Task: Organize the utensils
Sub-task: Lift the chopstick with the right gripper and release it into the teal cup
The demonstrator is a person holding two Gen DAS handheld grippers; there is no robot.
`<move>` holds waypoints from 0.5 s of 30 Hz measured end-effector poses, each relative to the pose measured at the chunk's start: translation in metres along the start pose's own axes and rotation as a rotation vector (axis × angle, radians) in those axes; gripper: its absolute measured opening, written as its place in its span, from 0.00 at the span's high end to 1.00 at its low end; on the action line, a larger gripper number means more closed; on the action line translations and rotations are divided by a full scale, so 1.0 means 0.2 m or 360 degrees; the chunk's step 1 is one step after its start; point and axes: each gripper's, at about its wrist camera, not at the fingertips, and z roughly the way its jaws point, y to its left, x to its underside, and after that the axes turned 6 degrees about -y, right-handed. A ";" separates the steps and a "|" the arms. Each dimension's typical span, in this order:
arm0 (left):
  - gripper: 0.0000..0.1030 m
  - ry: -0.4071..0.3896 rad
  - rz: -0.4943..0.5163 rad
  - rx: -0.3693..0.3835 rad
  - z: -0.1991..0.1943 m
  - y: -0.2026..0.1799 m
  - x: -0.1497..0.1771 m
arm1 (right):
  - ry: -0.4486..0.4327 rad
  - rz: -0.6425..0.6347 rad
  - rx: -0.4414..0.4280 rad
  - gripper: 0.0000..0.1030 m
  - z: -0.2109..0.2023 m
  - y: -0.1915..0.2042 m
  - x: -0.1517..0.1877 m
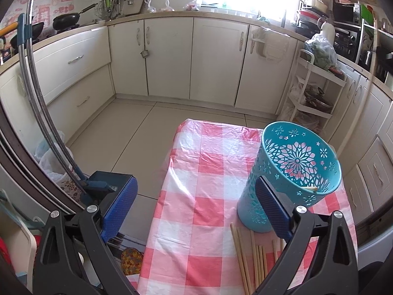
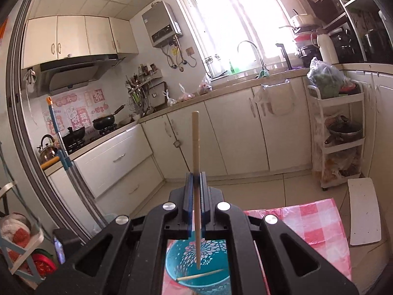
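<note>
The left hand-held gripper (image 1: 196, 211) is spread wide, with nothing between its two blue pads. Its right pad (image 1: 272, 209) sits in front of the near side of the blue cup (image 1: 294, 172); it looks close to the wall, but I cannot tell if it touches. The blue cup has flower-shaped holes cut in its wall and stands on the bench (image 1: 196, 196), which wears a pink and white checked cloth. In the left view the cup is at about 3 o'clock from the middle of the picture. A small bit of a stick (image 1: 310, 188) peeks over the cup's near rim, at about 5 o'clock inside the opening. A bunch of loose chopsticks (image 1: 255, 260) lies flat on the cloth at 6 o'clock from the cup, just beside its bottom. The right hand-held gripper (image 2: 196, 184) is pressed together on one chopstick (image 2: 195, 142), pinching it near its middle. This chopstick stands almost straight up, with one end pointing to 12 o'clock and the other end hanging down to 6 o'clock, above the open mouth of the blue cup (image 2: 176, 265). In the right view the cup sits at 6 o'clock, under the gripper. Another chopstick (image 2: 201, 275) already lies slanted inside the cup, leaning across it. Behind the bench are pale kitchen cupboards (image 1: 169, 56), and a white rolling shelf (image 2: 341, 145) stands at 3 o'clock.
</note>
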 end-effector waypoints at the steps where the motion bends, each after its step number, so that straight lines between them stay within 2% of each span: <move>1: 0.10 0.0004 0.0002 -0.0001 0.00 0.00 0.00 | 0.0013 -0.0021 0.0029 0.95 0.05 0.00 0.03; 7: 0.10 0.0010 0.0010 0.0002 0.01 0.01 0.02 | 0.0185 -0.0099 0.0125 0.94 0.22 -0.01 0.24; 13: 0.09 0.0018 0.0021 0.0007 0.01 0.01 0.03 | 0.0301 -0.0125 0.0150 0.94 0.27 -0.04 0.34; 14: 0.09 0.0019 0.0025 0.0007 0.01 0.00 0.03 | 0.0319 -0.0133 0.0151 0.94 0.28 -0.03 0.36; 15: 0.09 0.0020 0.0030 0.0006 0.01 0.00 0.03 | 0.0336 -0.0141 0.0150 0.88 0.28 -0.02 0.36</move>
